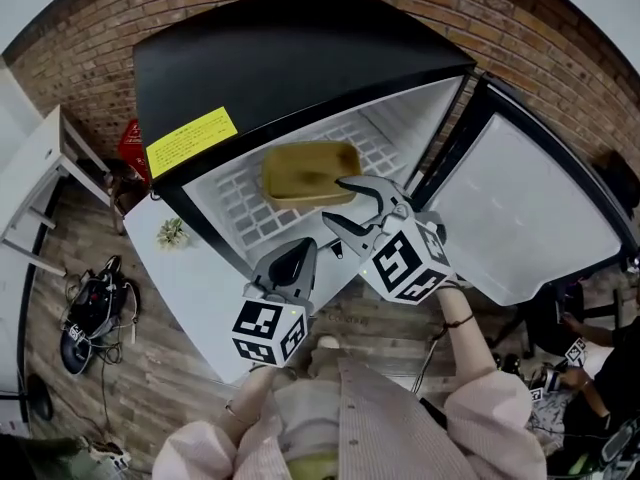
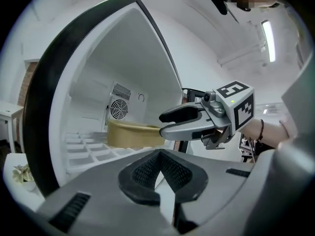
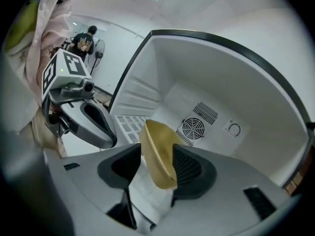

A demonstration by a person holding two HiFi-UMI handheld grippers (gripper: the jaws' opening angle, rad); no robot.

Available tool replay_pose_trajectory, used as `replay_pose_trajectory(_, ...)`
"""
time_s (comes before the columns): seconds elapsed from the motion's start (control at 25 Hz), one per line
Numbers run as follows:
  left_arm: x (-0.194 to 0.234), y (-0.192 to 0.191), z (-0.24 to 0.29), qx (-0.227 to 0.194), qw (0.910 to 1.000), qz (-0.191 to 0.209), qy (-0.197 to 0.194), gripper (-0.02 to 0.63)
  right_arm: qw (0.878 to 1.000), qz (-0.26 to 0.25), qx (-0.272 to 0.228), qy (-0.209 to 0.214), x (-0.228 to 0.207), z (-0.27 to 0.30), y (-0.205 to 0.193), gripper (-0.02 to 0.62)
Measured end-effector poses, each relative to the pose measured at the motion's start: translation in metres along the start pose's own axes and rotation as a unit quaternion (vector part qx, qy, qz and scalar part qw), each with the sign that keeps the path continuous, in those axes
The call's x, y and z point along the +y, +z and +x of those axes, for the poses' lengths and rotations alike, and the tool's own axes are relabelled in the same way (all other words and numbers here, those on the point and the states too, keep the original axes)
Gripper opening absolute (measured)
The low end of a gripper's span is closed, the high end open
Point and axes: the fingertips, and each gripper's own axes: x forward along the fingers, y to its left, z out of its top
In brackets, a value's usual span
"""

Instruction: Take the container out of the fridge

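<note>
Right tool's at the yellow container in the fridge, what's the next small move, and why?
Probably close the right tool on the yellow container: its near rim sits between the open jaws, nothing is gripped yet, and it rests on the fridge's wire shelf.

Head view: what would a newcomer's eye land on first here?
The open black fridge fills the middle, with a yellow container alone on its white wire shelf. The right gripper reaches in, jaws apart around the container's near edge; the left gripper, jaws together, hangs in front of the fridge.
</note>
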Motion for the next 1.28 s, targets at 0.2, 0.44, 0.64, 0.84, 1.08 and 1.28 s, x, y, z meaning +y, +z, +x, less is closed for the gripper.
replay_pose_trajectory(0.2,0.002,0.000,0.007,-0.005,0.9999,-0.006,0.013,-0.011,0.996,-0.065,0.025,0.062,0.003,0.016,-0.005,0.206)
replay_pose_trajectory(0.44,0.001,0.002,0.013,-0.012,0.9995,-0.010,0.027,-0.011,0.985,-0.105,0.049,0.128,0.012,0.025,-0.015,0.198)
replay_pose_trajectory(0.64,0.004,0.001,0.016,-0.016,0.9990,-0.013,0.040,-0.011,0.976,-0.152,0.065,0.140,0.012,0.031,-0.021,0.113)
replay_pose_trajectory(0.84,0.006,0.001,0.018,-0.017,0.9987,-0.012,0.046,-0.010,0.972,-0.174,0.070,0.141,0.010,0.033,-0.024,0.071)
replay_pose_trajectory(1.08,0.007,-0.001,0.018,-0.013,0.9988,-0.011,0.047,-0.011,0.973,-0.178,0.065,0.129,0.007,0.031,-0.022,0.043)
replay_pose_trajectory(1.28,0.006,-0.001,0.017,-0.012,0.9989,-0.013,0.043,-0.011,0.976,-0.170,0.060,0.118,0.007,0.023,-0.020,0.034)
